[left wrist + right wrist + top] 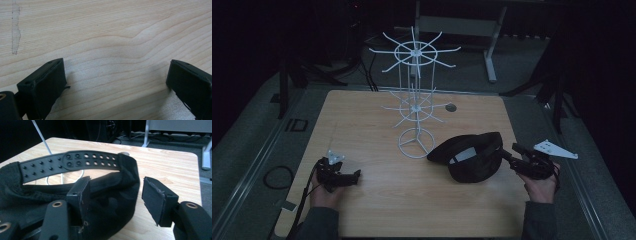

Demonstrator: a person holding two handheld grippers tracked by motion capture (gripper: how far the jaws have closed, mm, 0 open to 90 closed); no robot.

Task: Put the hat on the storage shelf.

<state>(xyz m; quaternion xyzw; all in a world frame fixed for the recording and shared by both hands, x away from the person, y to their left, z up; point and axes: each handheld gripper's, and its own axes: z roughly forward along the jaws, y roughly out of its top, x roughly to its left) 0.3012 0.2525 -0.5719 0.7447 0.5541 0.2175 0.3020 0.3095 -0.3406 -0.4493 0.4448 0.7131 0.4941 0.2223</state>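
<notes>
We are finding the right gripper (113, 202) spread wide around the black fabric cap's (472, 157) rim, gripping nothing; the left gripper (116, 82) is idling open. Next move: closing on the rim for hanging on the white wire rack (414, 100).

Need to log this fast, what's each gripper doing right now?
Left gripper: open, holding nothing, over the table.
Right gripper: open at the black cap, not gripping it.

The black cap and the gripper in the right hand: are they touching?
Cannot tell. In the right gripper view the right gripper stands open around the black cap's edge; one finger overlaps the fabric, but no view shows contact or gap plainly.
</notes>
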